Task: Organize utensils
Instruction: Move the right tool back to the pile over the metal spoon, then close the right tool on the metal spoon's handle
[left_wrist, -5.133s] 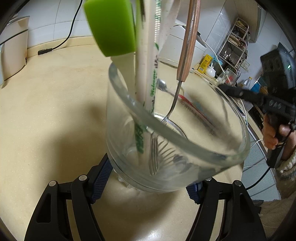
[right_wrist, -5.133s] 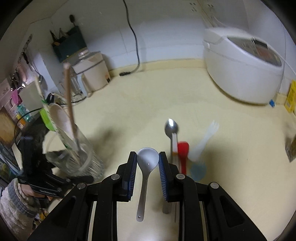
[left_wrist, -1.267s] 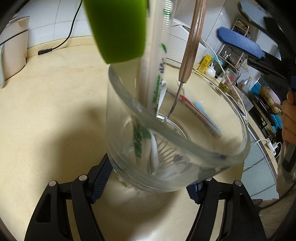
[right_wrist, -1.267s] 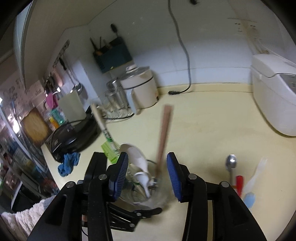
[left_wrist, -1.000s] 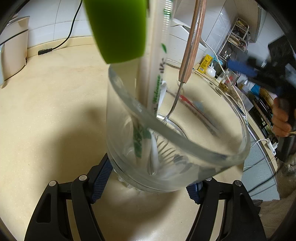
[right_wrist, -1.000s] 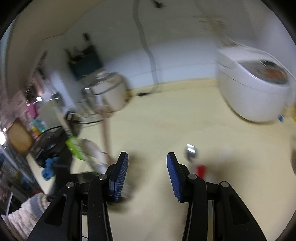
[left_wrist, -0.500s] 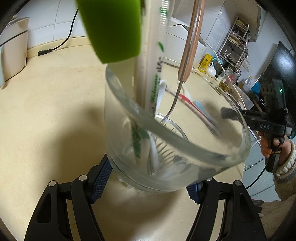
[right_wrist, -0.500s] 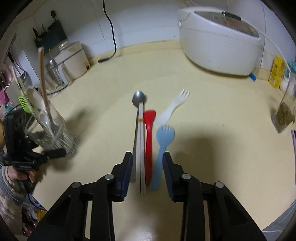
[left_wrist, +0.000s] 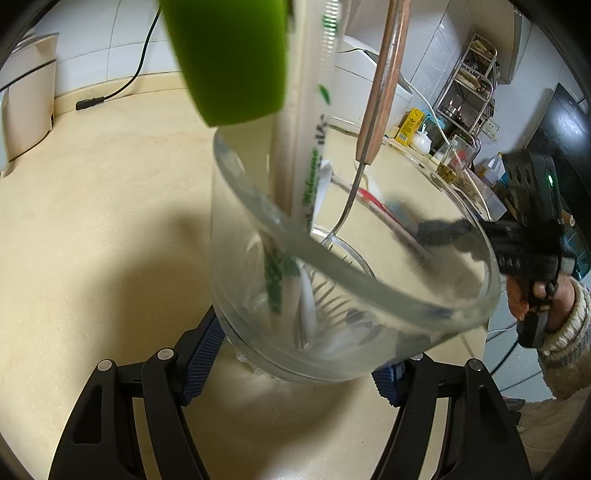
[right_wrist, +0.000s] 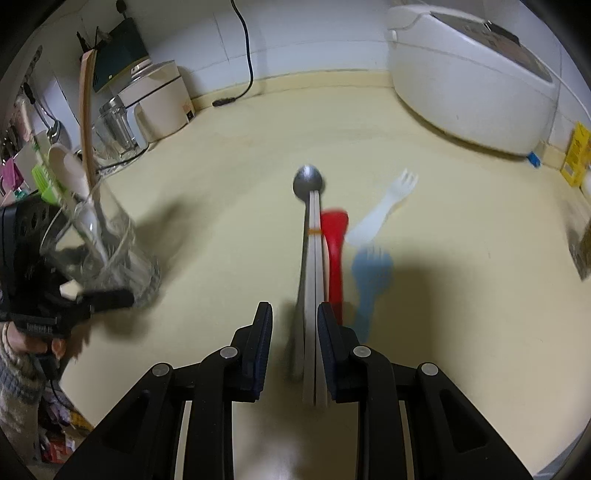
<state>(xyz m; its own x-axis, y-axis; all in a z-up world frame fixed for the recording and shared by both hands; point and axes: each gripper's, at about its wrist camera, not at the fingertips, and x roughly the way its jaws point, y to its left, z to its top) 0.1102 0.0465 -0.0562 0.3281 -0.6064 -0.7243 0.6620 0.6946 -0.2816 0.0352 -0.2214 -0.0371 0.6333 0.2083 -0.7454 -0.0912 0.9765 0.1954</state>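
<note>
My left gripper (left_wrist: 295, 362) is shut on a clear glass jar (left_wrist: 351, 280) standing on the counter. The jar holds a green spatula (left_wrist: 229, 55), wrapped chopsticks (left_wrist: 310, 129), a wooden-handled fork (left_wrist: 380, 81) and a white spoon. My right gripper (right_wrist: 294, 325) is open and low over the counter, its fingers either side of the handles of a metal spoon (right_wrist: 308, 181) and a pair of pale chopsticks (right_wrist: 315, 295). A red utensil (right_wrist: 334, 243), a blue fork (right_wrist: 369, 273) and a white fork (right_wrist: 388, 203) lie just to the right. The jar also shows in the right wrist view (right_wrist: 110, 243).
A white rice cooker (right_wrist: 472, 70) stands at the back right. A cream appliance (right_wrist: 159, 99) and a metal canister (right_wrist: 114, 129) stand at the back left, with a black cable (right_wrist: 243, 48) down the wall. Small jars and a yellow box (right_wrist: 576, 155) line the right edge.
My right gripper has left the jar, where the white spoon now stands, swung right and come down over the metal spoon and chopsticks. My left gripper still holds the jar.
</note>
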